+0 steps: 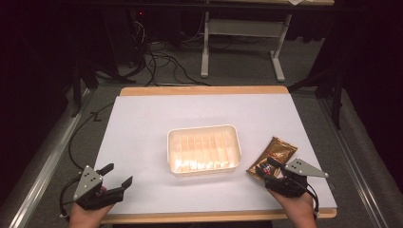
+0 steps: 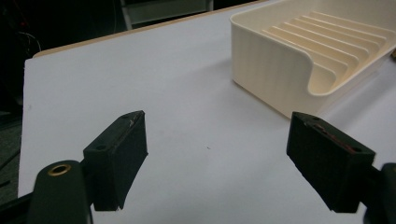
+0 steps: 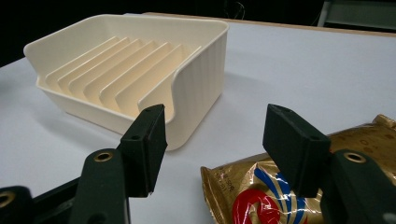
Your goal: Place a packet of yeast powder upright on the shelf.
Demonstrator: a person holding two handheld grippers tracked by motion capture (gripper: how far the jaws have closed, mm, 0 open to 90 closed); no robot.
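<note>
A cream plastic tray with upright dividers sits in the middle of the white table; its wall and its corner show in both gripper views. A gold snack packet with a red and blue mark lies flat right of the tray. My right gripper stands open over the packet's near end, one jaw on either side, nothing pinched. My left gripper is open above bare table at the near left, well clear of the tray.
The white sheet covers a wooden table whose edge shows at the far side. Beyond it stand a grey table frame and loose cables on the floor. A rail runs along the left.
</note>
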